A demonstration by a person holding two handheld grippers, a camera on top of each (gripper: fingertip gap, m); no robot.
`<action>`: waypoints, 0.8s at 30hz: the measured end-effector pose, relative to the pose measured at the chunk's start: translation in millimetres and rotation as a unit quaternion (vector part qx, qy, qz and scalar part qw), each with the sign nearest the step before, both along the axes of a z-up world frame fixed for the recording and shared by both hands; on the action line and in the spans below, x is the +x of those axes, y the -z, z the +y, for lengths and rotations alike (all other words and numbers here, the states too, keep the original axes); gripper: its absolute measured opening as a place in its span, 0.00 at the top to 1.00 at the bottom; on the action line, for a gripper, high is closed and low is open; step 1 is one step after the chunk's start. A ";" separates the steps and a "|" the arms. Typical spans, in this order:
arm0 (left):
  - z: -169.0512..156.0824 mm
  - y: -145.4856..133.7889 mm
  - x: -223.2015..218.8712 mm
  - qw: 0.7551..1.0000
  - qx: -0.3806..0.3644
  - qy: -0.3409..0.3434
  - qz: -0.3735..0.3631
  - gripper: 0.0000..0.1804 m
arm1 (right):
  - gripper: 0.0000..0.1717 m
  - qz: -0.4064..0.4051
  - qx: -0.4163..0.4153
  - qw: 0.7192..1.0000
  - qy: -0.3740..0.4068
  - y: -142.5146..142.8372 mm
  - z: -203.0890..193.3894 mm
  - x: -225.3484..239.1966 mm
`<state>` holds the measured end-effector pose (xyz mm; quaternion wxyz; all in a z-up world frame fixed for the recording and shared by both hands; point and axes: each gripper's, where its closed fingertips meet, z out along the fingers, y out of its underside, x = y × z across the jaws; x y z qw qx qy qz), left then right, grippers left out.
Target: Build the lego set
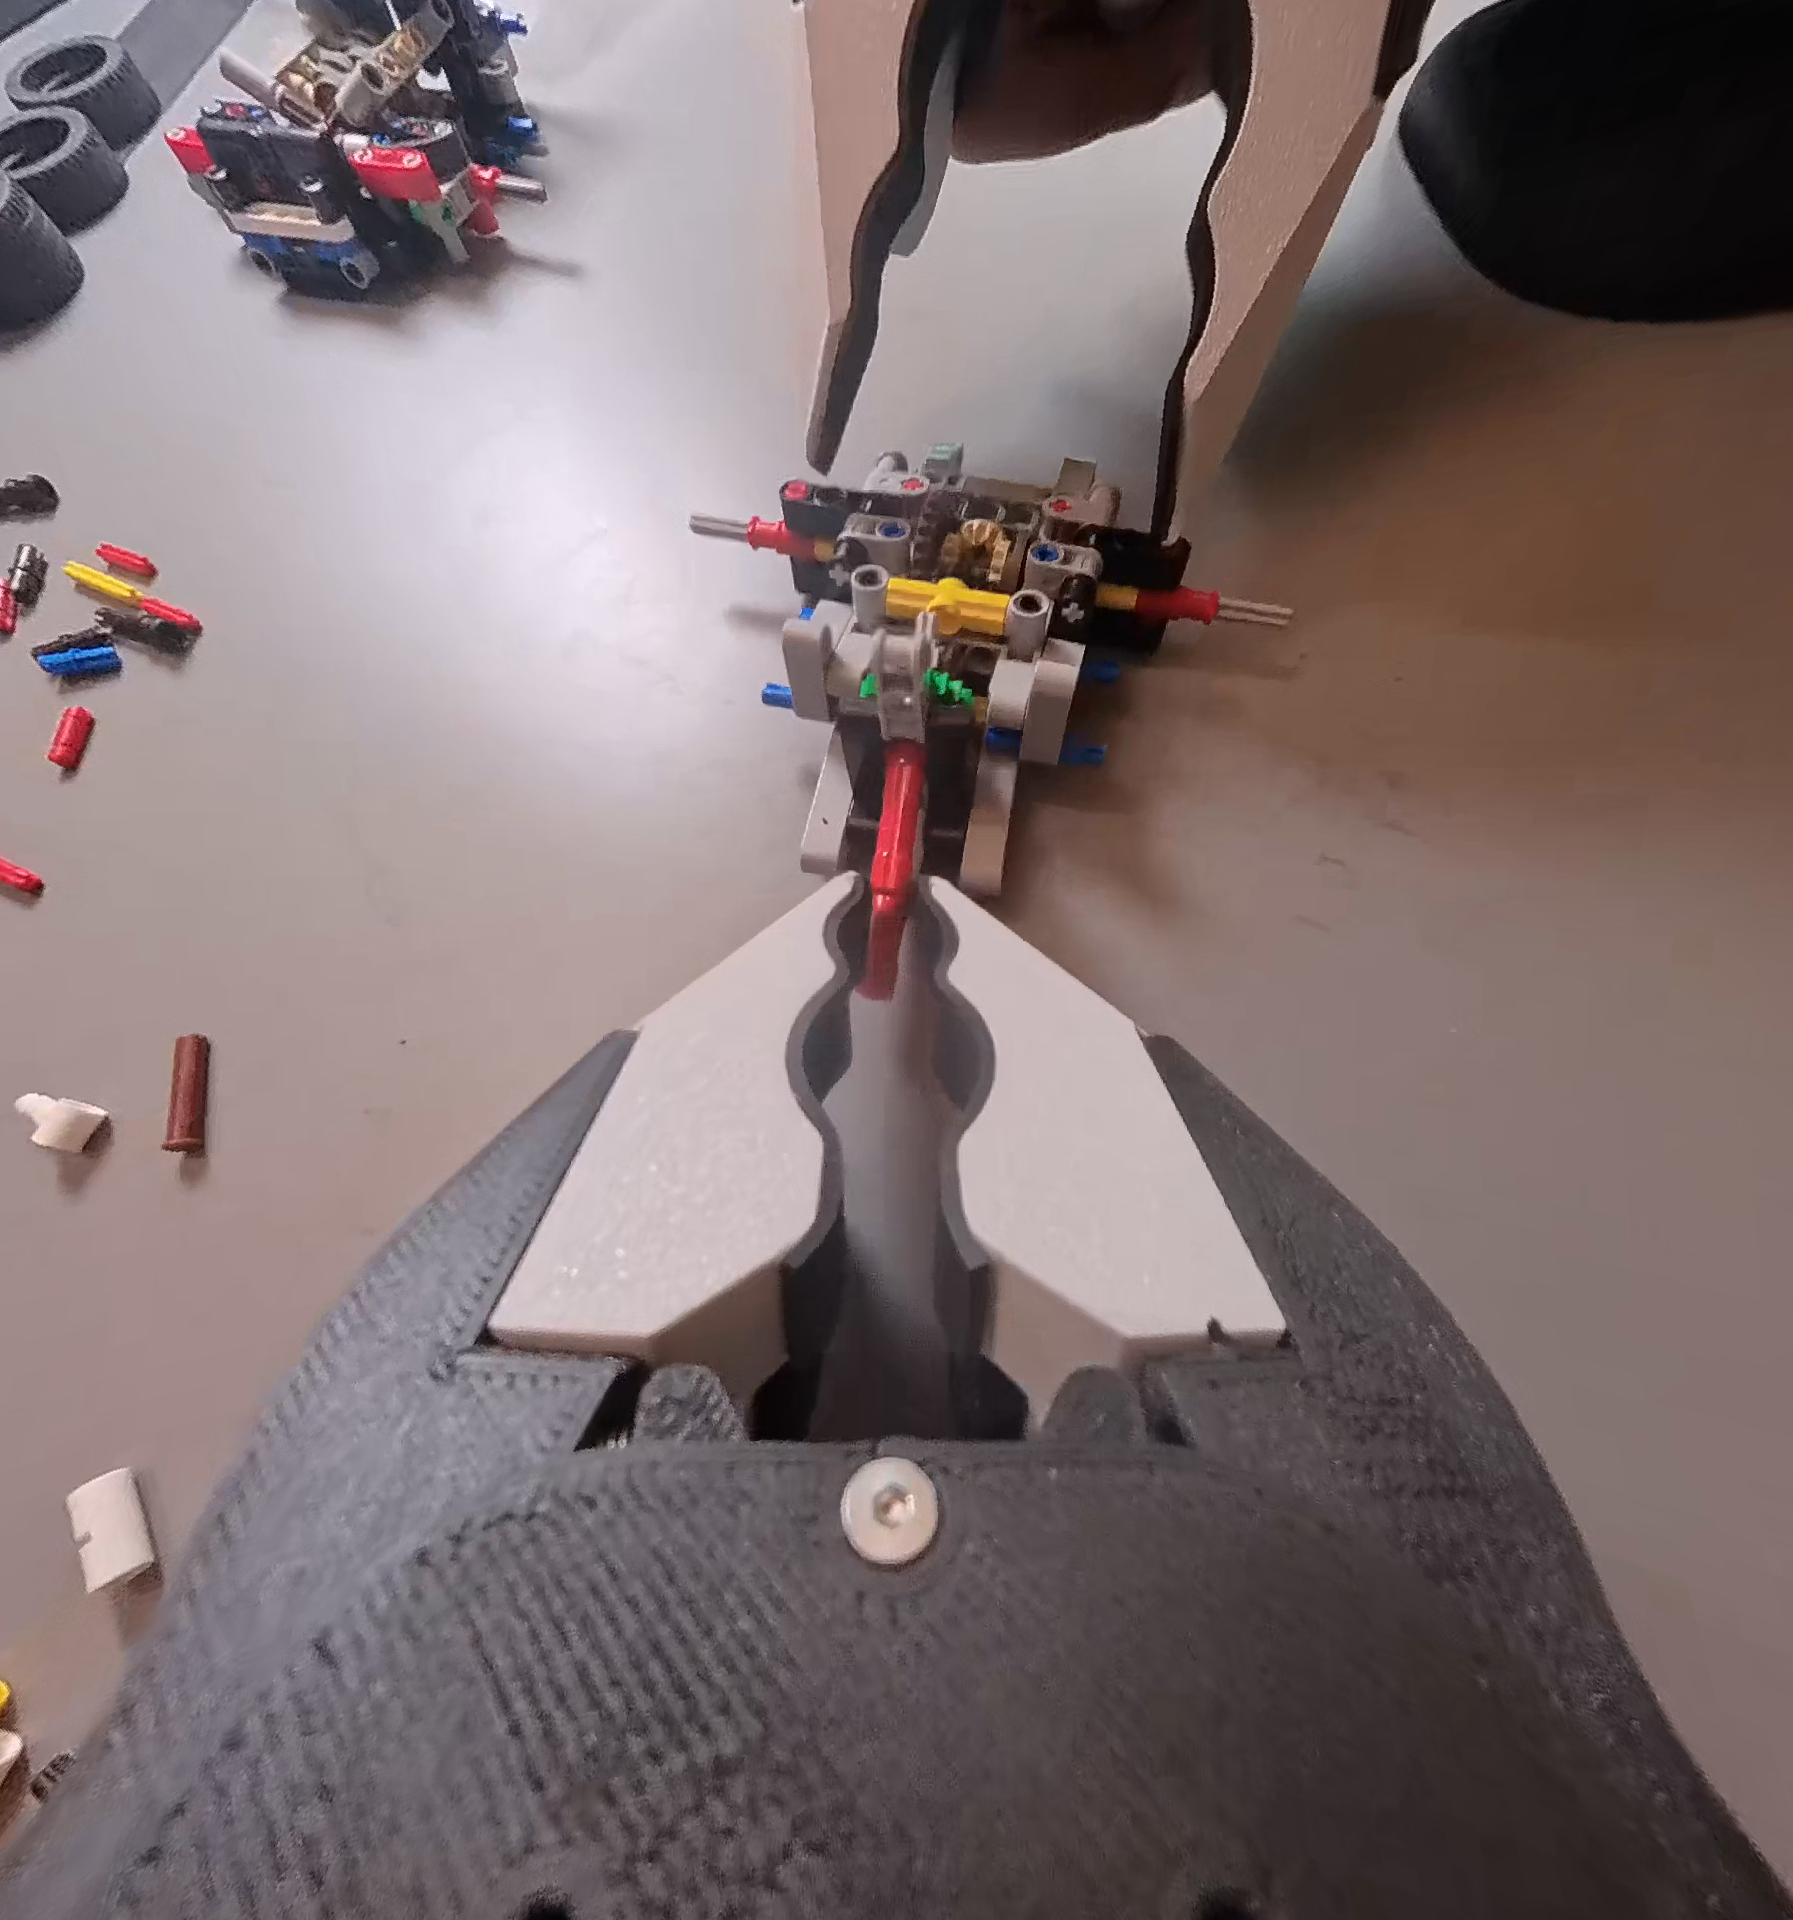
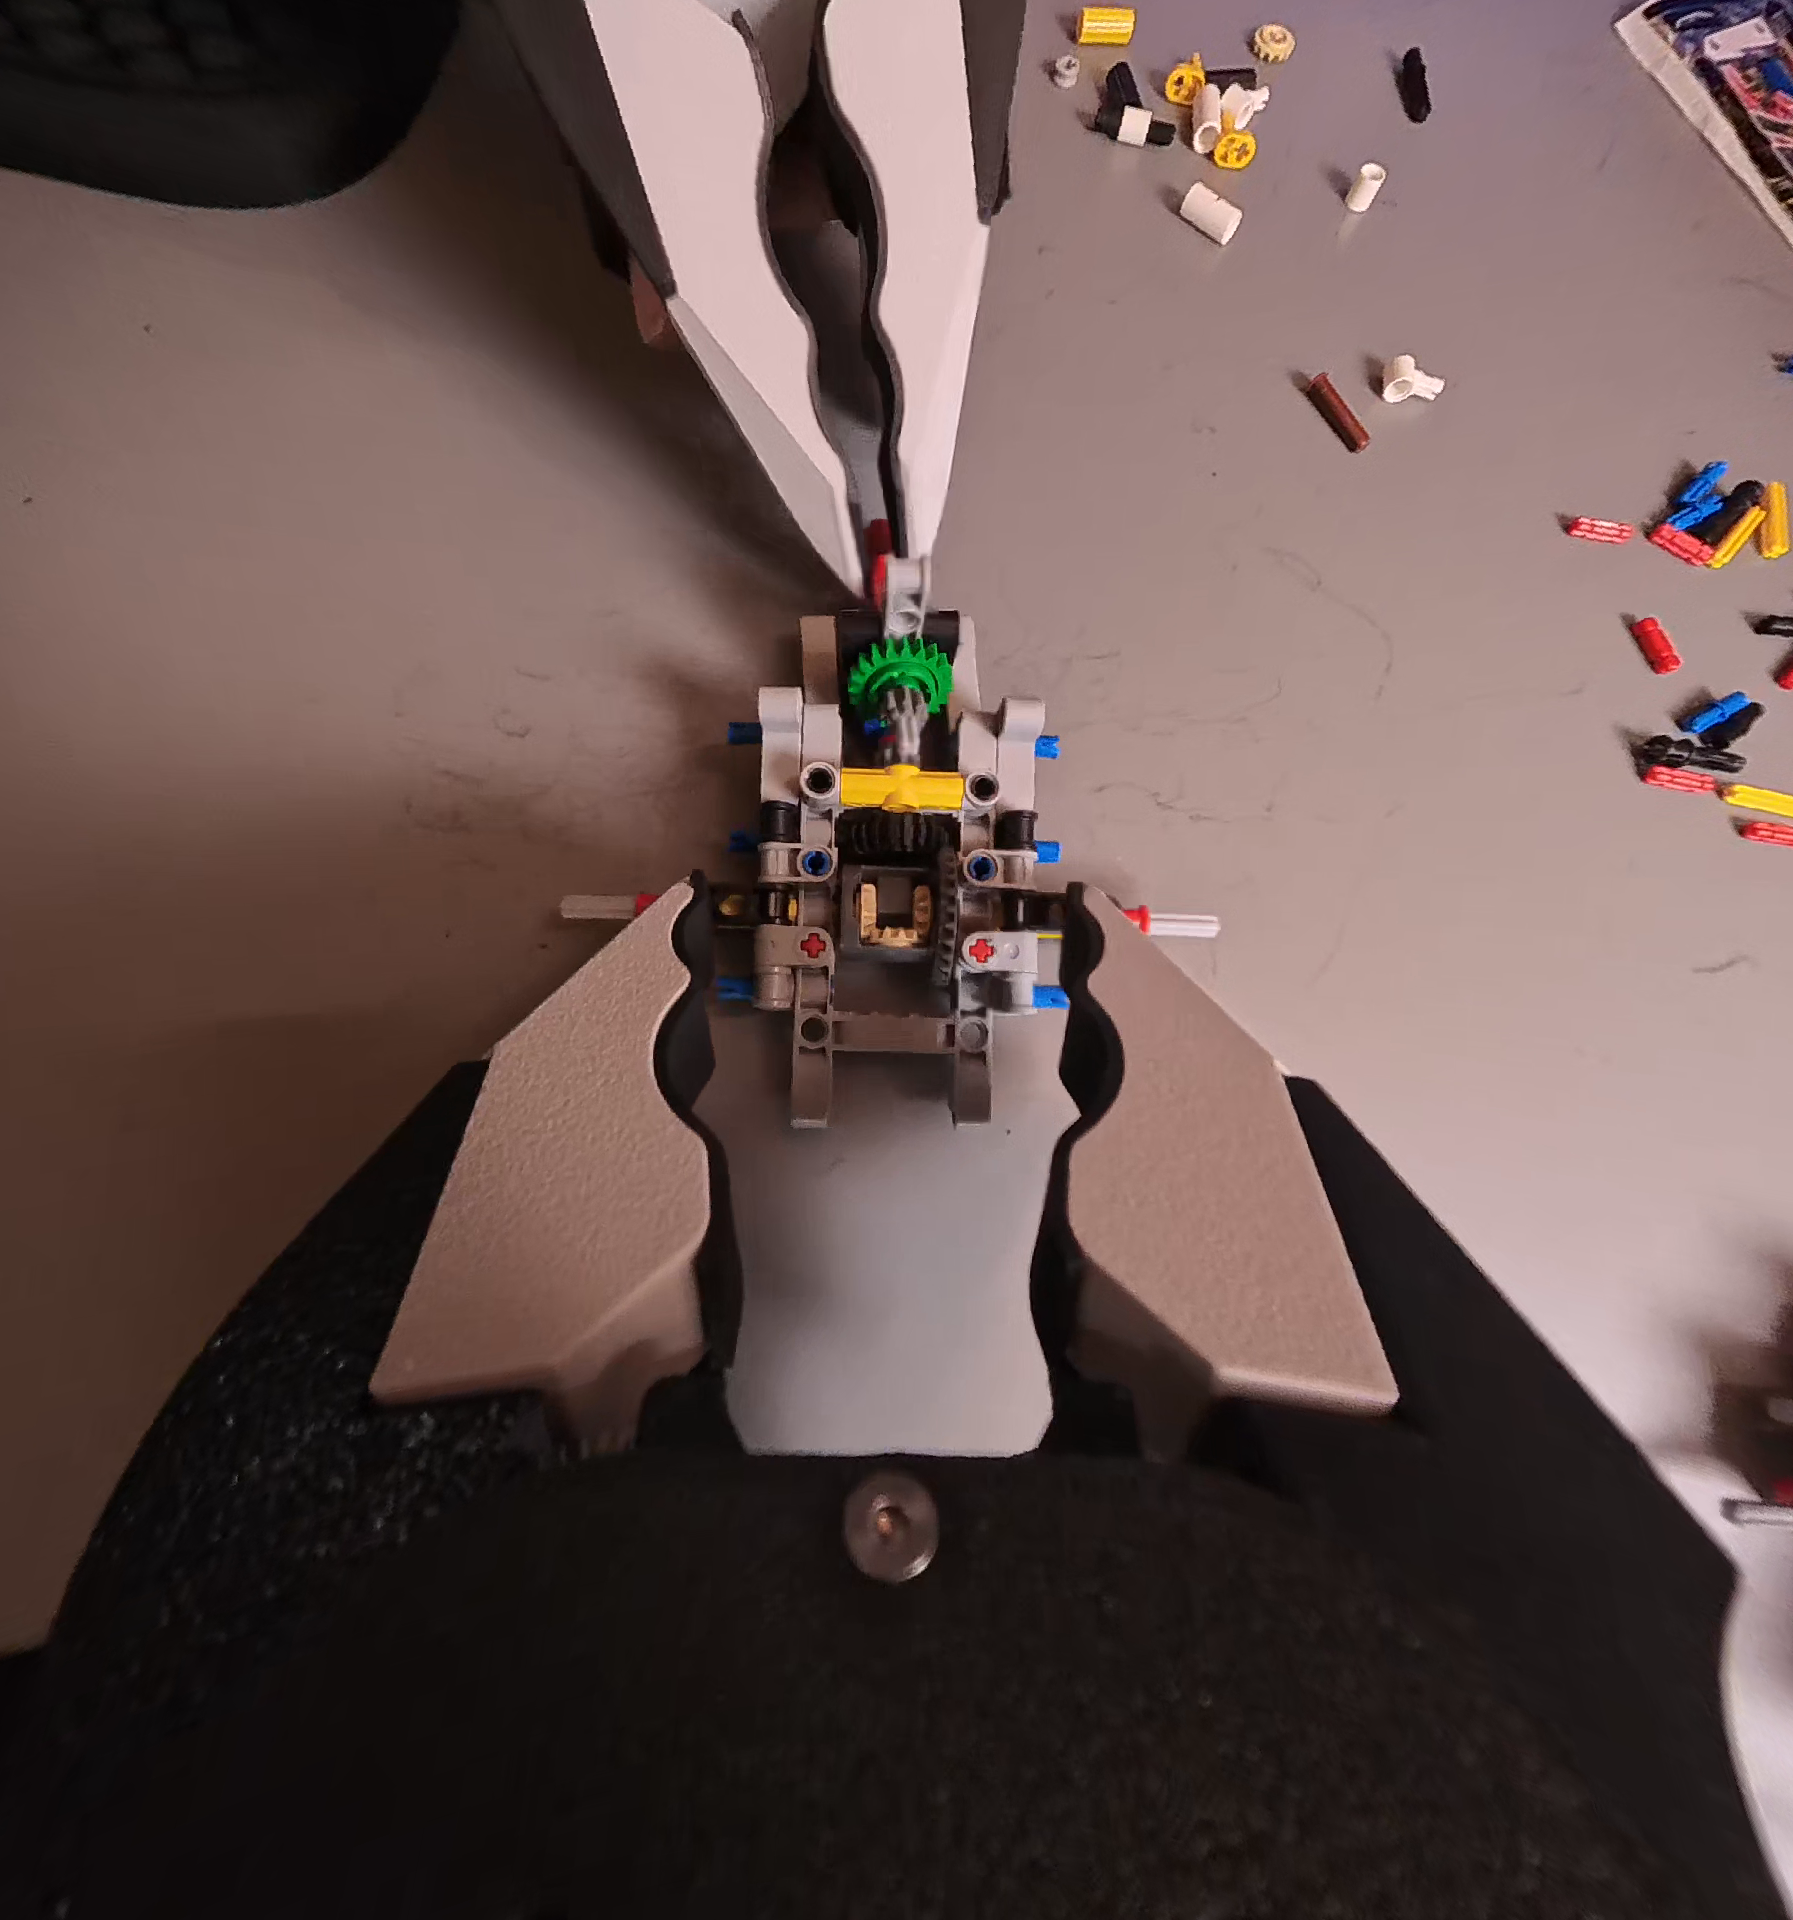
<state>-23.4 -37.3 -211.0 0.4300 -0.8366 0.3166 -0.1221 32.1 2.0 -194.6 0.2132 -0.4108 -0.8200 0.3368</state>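
Left wrist view: left gripper (image 1: 894, 902) jaws clamped on a red axle (image 1: 897, 821) running lengthwise out of the brick assembly (image 1: 959, 613), pointing back at the camera; bare table (image 1: 1494, 935) lies rightward. Right wrist view: right gripper (image 2: 887, 914) jaws clamped across the assembly's black cross beam, loose pins (image 2: 1723, 530) off right.

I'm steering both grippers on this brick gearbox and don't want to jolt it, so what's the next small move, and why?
Probably ease the red axle slightly further in with the left gripper. Its jaws are closed on the axle, already lined up with the grey connector, and the right gripper braces the gearbox assembly from both sides.
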 end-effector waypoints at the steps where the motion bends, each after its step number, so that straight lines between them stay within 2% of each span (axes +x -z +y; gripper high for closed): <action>1: 1.2 2.8 -1.2 1.000 -0.002 -0.003 0.008 0.97 | 0.62 -0.006 -0.003 1.000 -0.003 1.2 -1.2 0.5; 13: 3.6 2.9 -1.3 1.000 0.005 0.009 0.016 0.97 | 0.63 -0.032 -0.004 0.999 -0.014 0.9 -0.7 -0.8; 15: 2.2 4.0 1.5 1.000 0.004 0.019 0.019 0.97 | 0.84 -0.011 0.015 1.000 0.013 -4.1 10.2 -9.9; 16: 1.7 4.9 3.2 0.999 0.006 0.023 0.025 0.97 | 0.83 -0.010 0.011 1.000 0.011 -5.6 10.4 -10.4; 17: 2.4 4.7 4.2 0.999 0.009 0.022 0.028 0.97 | 0.79 -0.019 0.013 1.000 0.002 -4.1 9.4 -7.5; 24: 3.3 3.6 3.0 1.000 0.006 0.013 0.020 0.97 | 0.74 -0.021 0.035 0.999 -0.007 -2.2 6.9 -4.9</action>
